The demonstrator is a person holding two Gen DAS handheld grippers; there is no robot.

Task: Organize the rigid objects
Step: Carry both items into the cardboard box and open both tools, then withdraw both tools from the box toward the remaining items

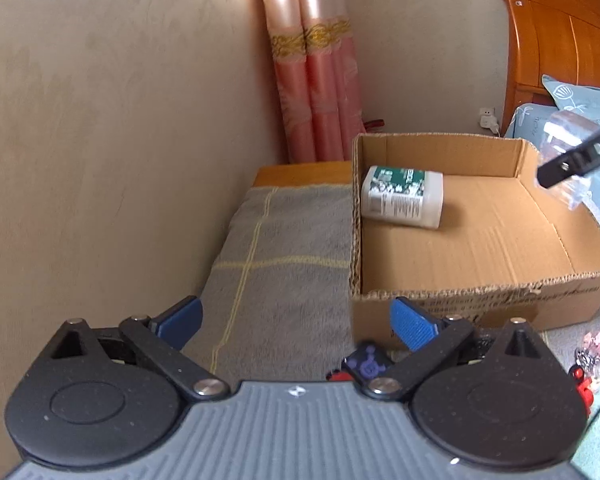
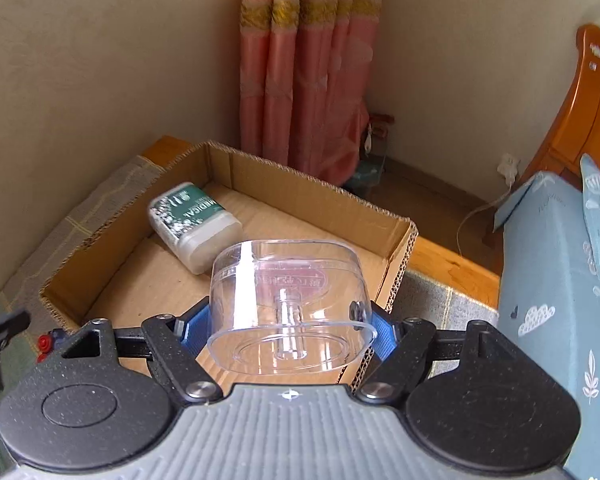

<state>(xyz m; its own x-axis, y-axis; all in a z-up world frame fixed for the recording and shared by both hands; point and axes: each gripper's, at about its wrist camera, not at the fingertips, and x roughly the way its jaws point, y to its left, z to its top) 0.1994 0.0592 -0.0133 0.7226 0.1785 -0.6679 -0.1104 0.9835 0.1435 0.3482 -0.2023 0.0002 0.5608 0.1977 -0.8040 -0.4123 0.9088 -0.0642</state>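
Note:
An open cardboard box [image 1: 476, 300] sits on a grey checked cloth; it also shows in the right wrist view [image 2: 300, 188]. A white bottle with a green label [image 1: 402, 197] lies on its side inside the box, and shows in the right wrist view too [image 2: 194, 226]. My right gripper [image 2: 290, 330] is shut on a clear plastic container [image 2: 288, 308] and holds it above the box's near right part. In the left wrist view that container [image 1: 566, 136] shows at the far right. My left gripper [image 1: 296, 322] is open and empty, in front of the box's near left corner.
The grey cloth [image 1: 284, 264] covers a low wooden bench along the wall. Small toys, purple [image 1: 366, 362] and red [image 1: 582, 384], lie below the box front. A pink curtain [image 1: 316, 80] hangs behind. A bed with blue bedding [image 2: 560, 300] stands at the right.

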